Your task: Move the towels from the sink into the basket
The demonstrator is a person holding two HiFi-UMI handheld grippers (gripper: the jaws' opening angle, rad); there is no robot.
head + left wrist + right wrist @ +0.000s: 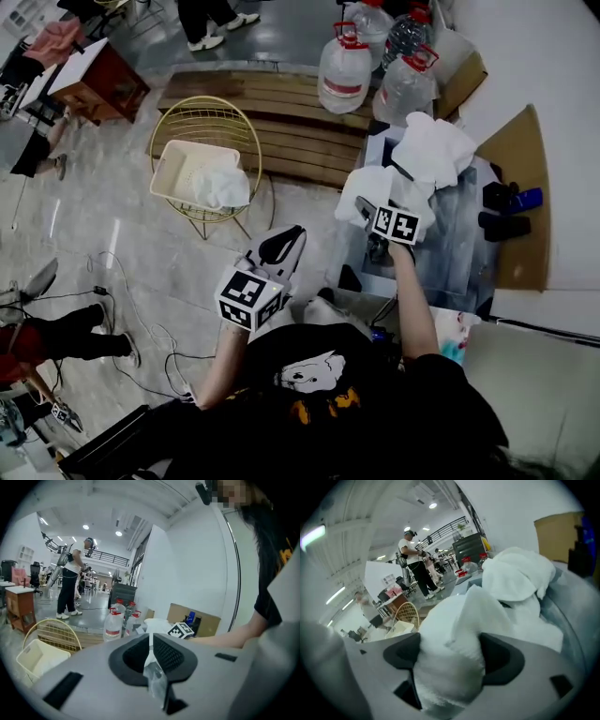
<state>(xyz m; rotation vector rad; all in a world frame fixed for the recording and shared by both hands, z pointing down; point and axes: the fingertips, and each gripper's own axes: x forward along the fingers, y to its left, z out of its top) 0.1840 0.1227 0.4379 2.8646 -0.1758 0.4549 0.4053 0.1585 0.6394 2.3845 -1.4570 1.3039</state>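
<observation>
1. The sink [466,246] stands at the right of the scene, with a sheet of cardboard [518,178] just beside it on the right. A wooden platform [281,117] lies on the floor to its far left.
2. A gold wire chair [208,131] stands at the left, well apart from the sink, and carries the cream basket [173,167] on its seat.
3. A pile of white towels [427,150] is heaped in the sink and spills over its far-left edge. A single white towel [225,186] lies in the right part of the basket.
4. Clear water jugs [345,70] with red caps stand together at the far side, just beyond the sink.
5. The right gripper [367,208] points down into the near-left part of the pile. In the right gripper view its fingers [500,657] are spread wide, and a thick fold of towel [454,634] fills the gap between them.
6. The left gripper [289,242] hangs over the floor between the chair and the sink, near the person and clear of both. In the left gripper view its fingers [171,656] are drawn together, with only a thin slit between the pads.
</observation>
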